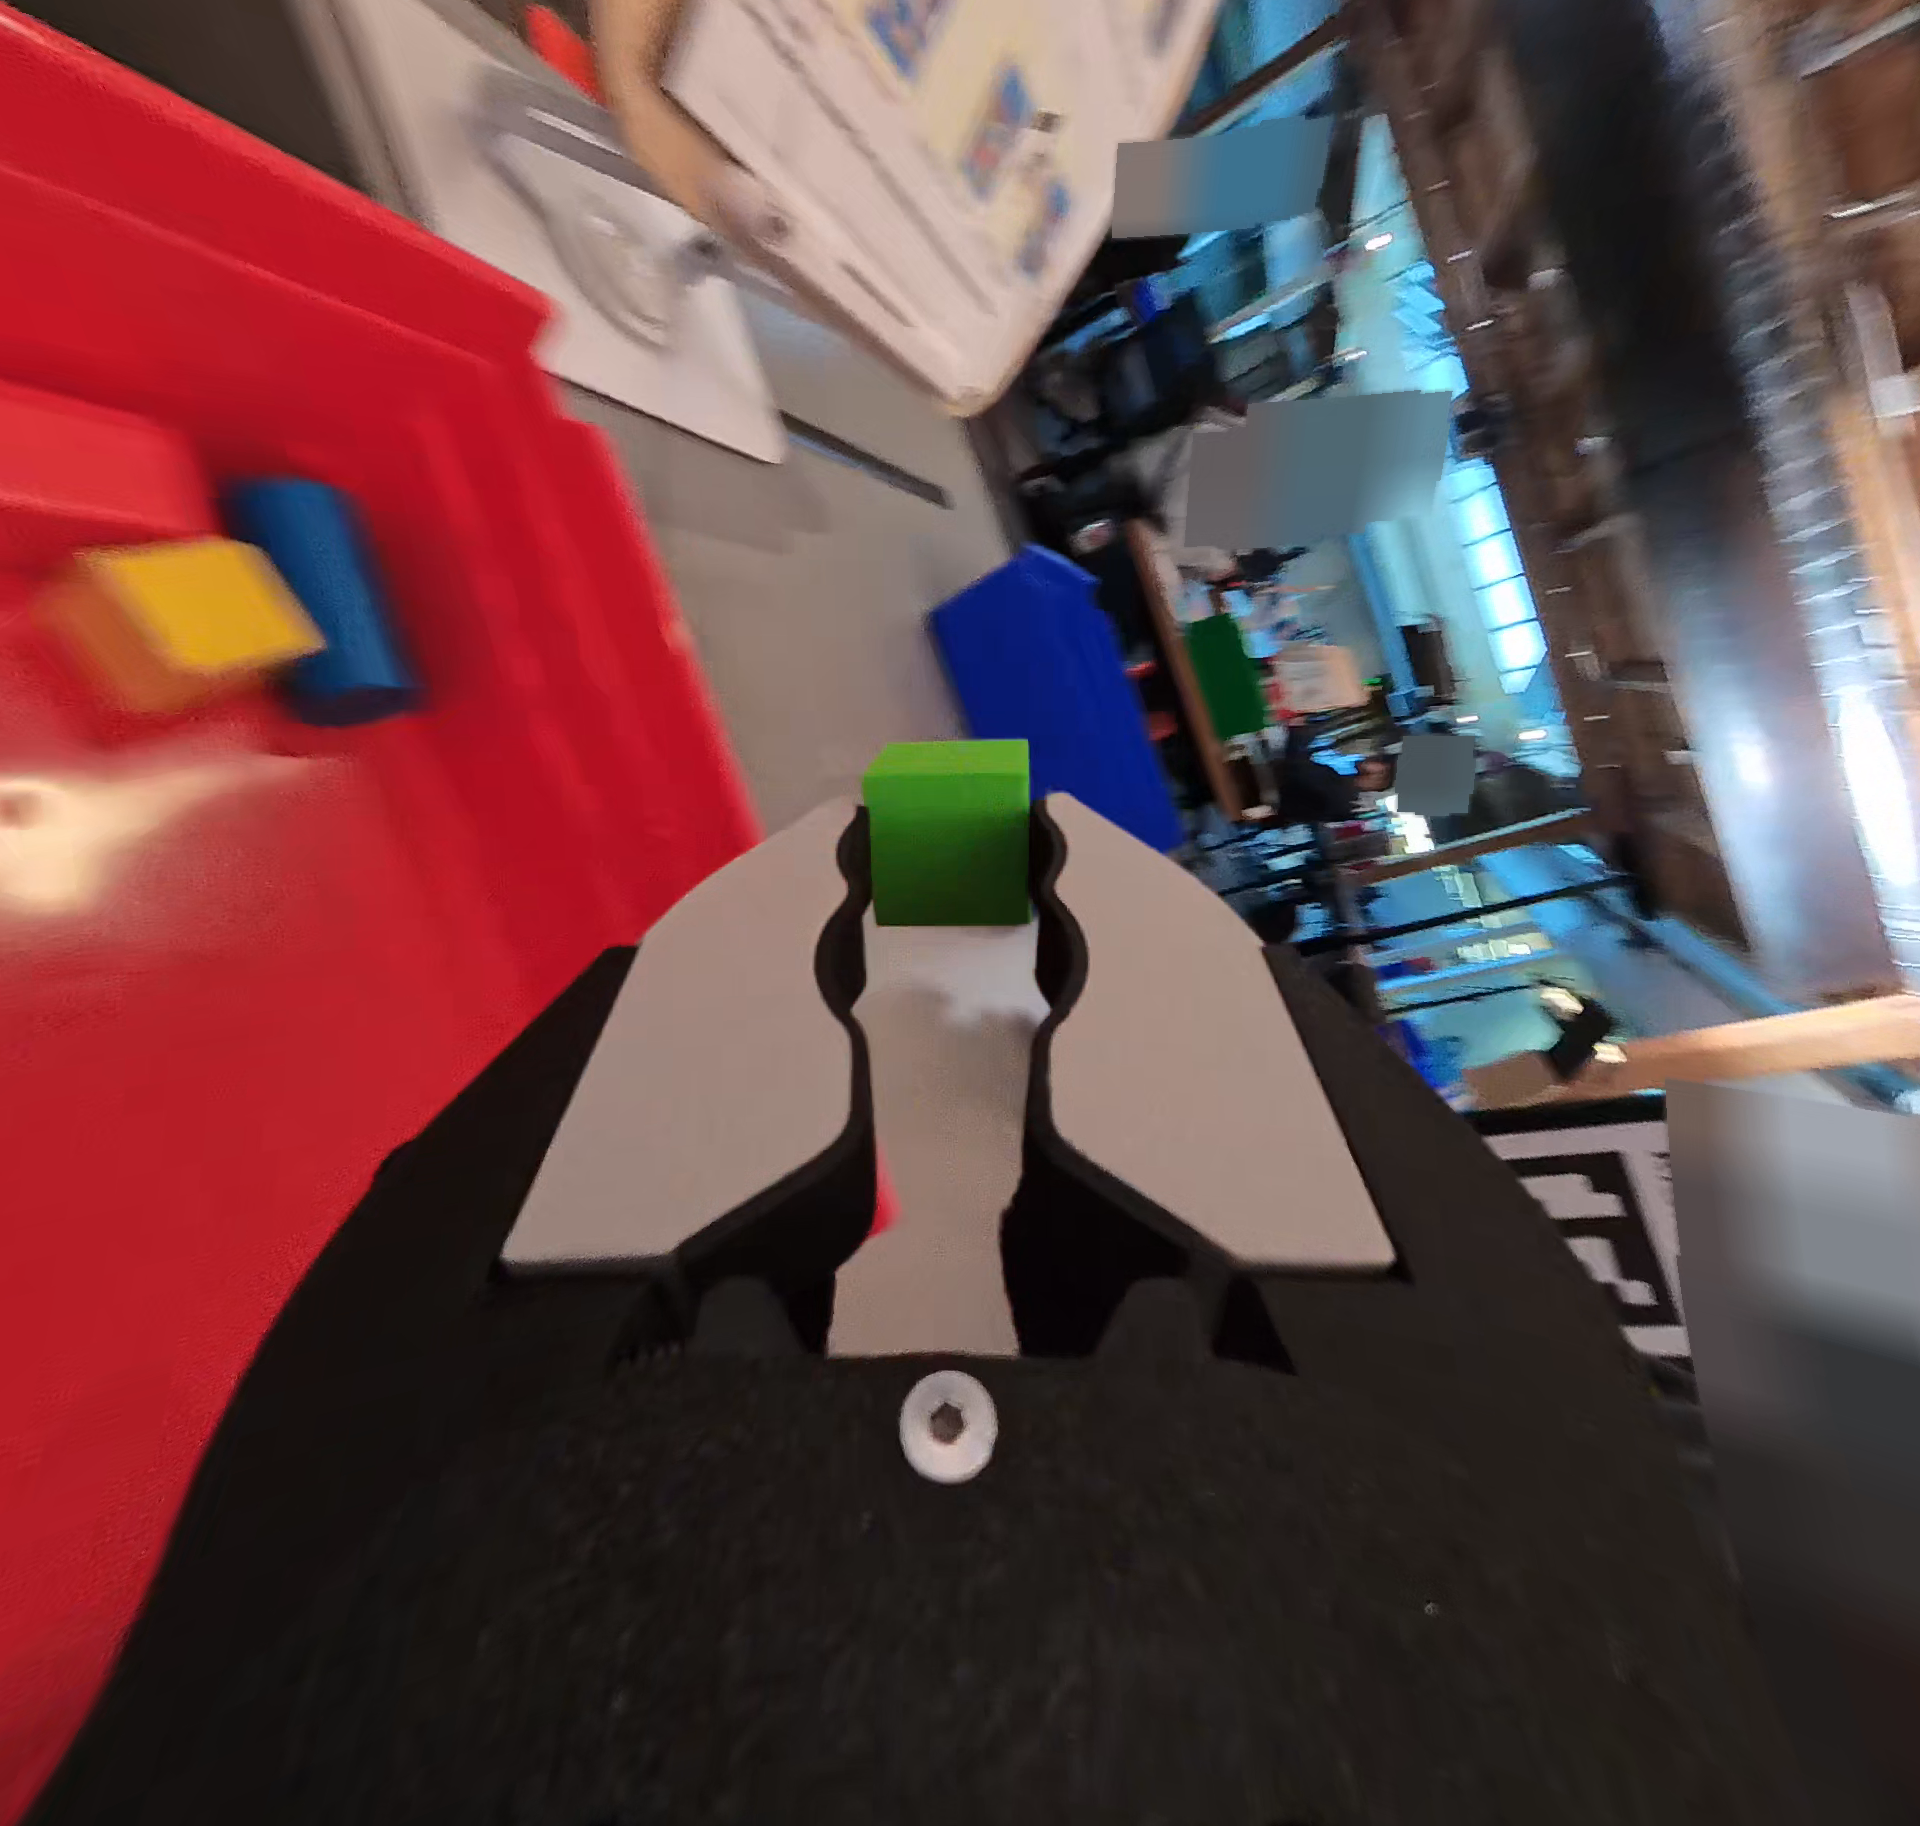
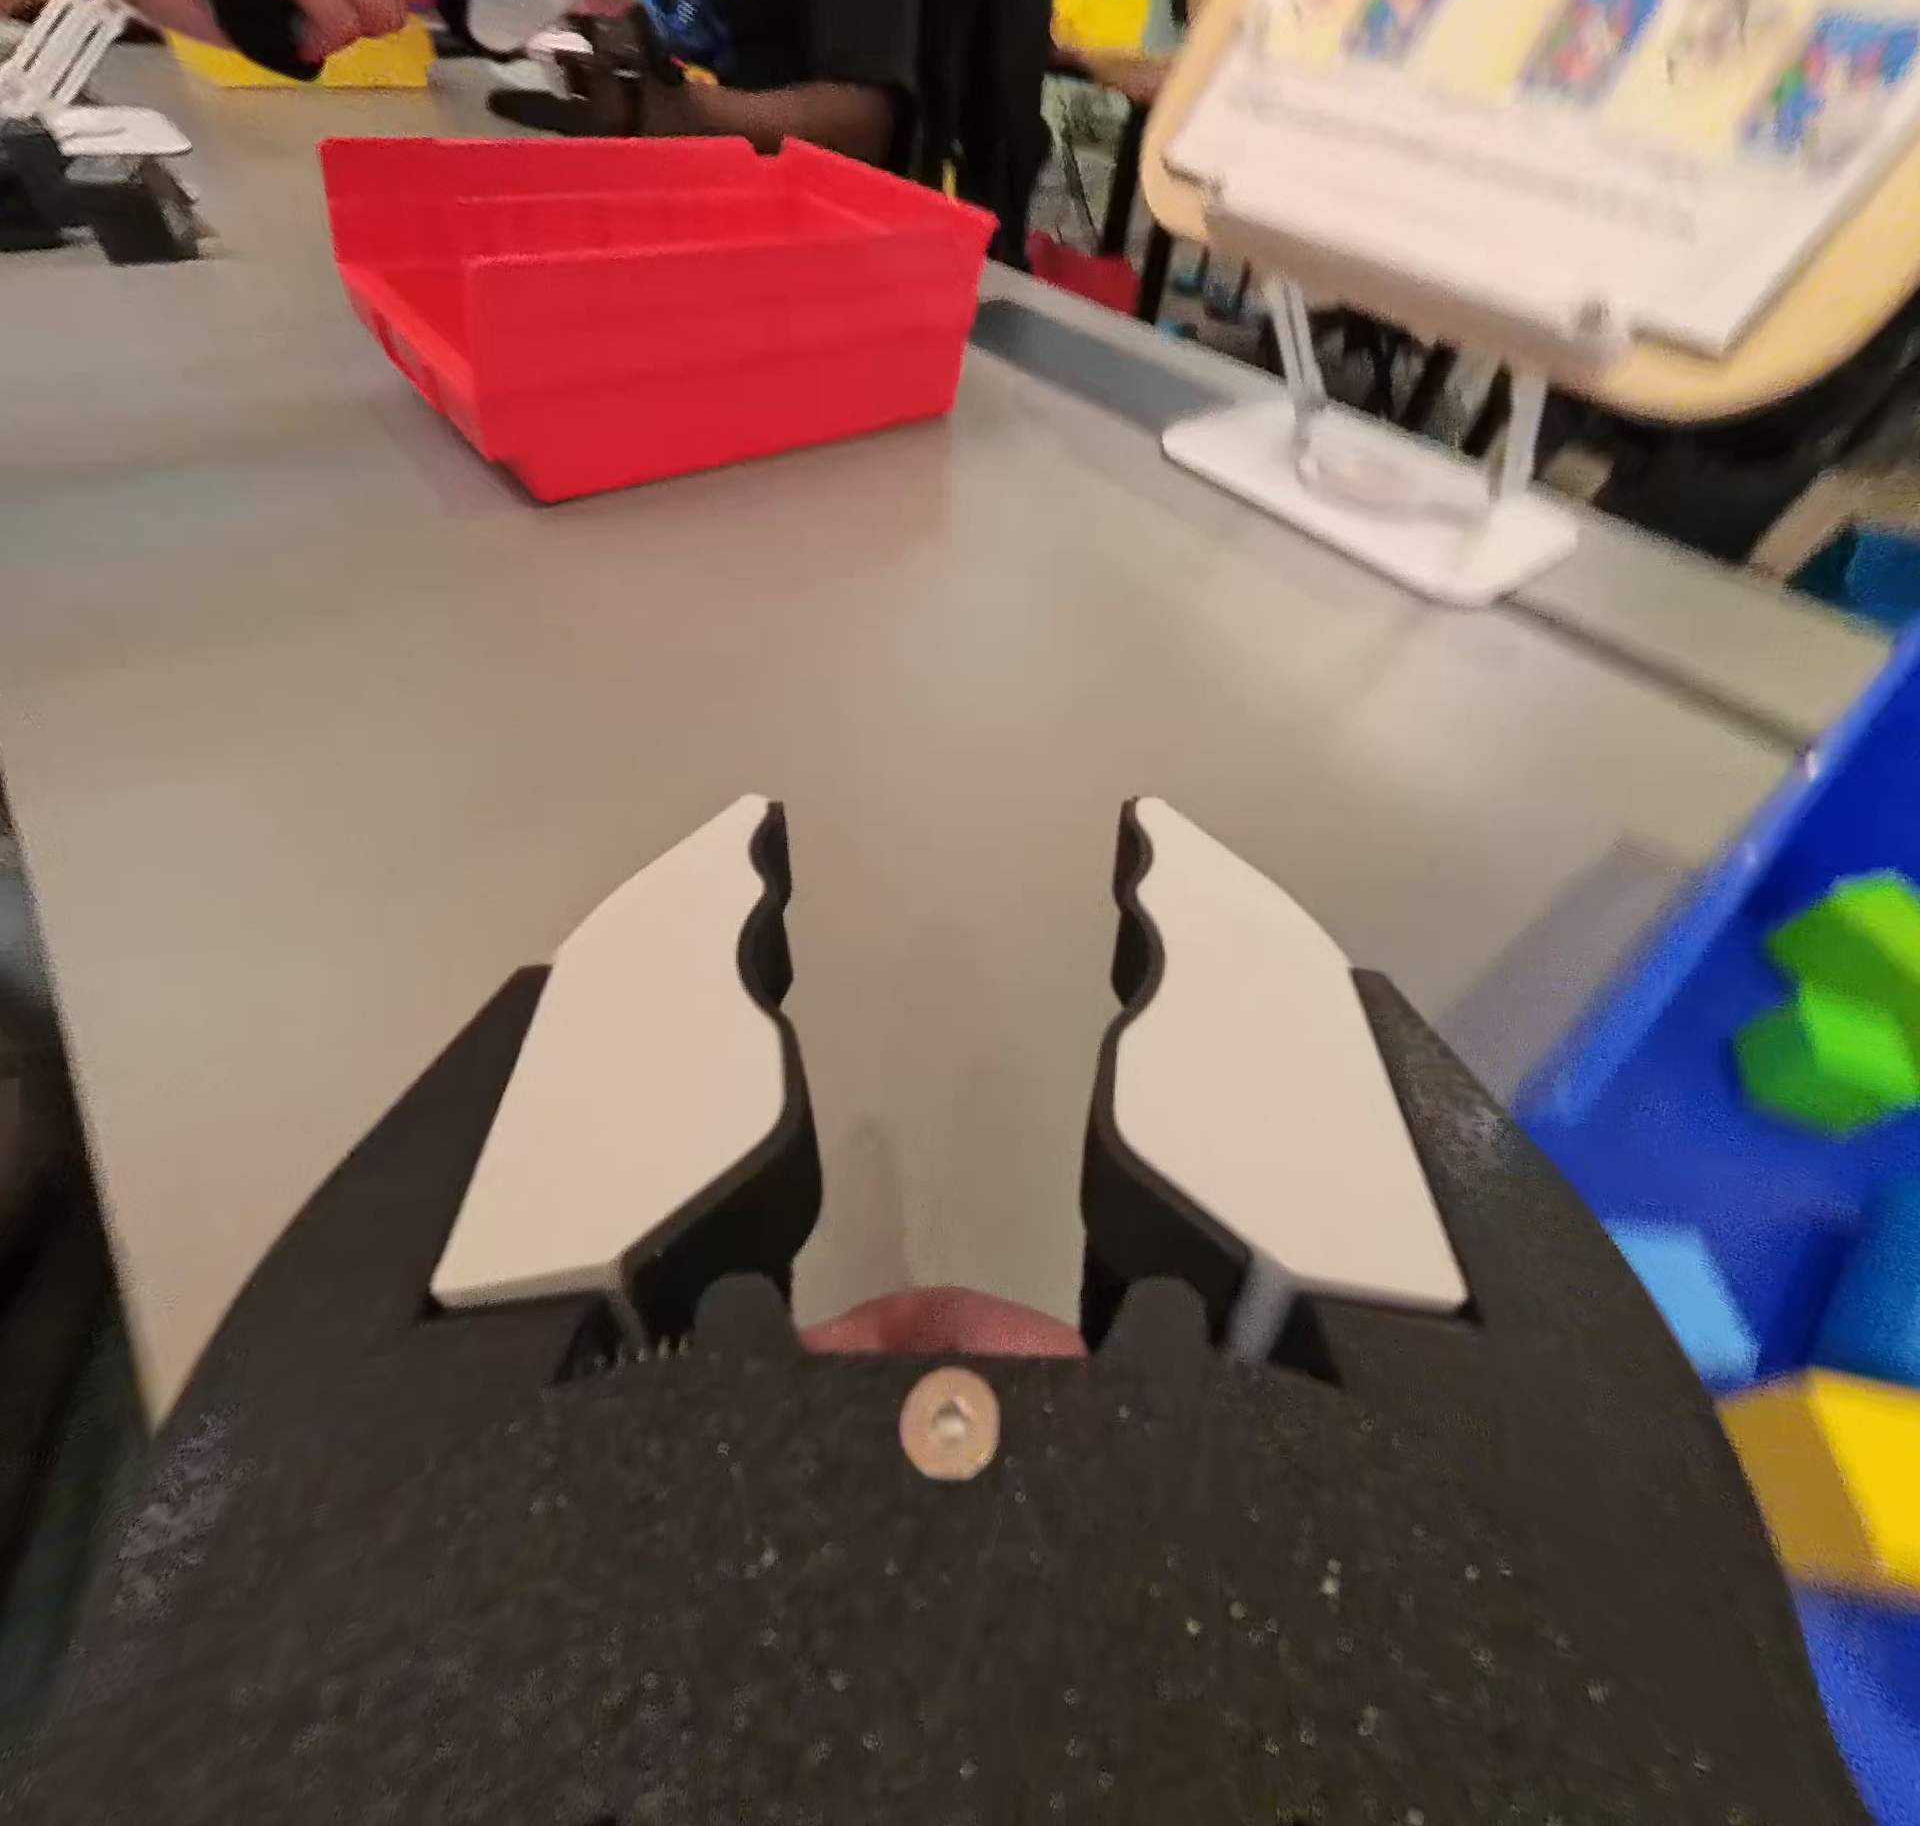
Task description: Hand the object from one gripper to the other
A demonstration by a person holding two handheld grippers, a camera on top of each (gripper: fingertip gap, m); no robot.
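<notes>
Clamped in our left fingers (image 1: 948,820) sits the green cube (image 1: 948,836), while our right fingers (image 2: 951,820), spread apart and empty, see it far off, upper left of frame.

Grey table (image 2: 520,737); bright windows (image 1: 1496,571) beyond.

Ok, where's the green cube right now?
The green cube is pinched at the fingertips of the left gripper, lifted beside the red bin; the right wrist view shows it far off at top left, away from the open right gripper.
</notes>
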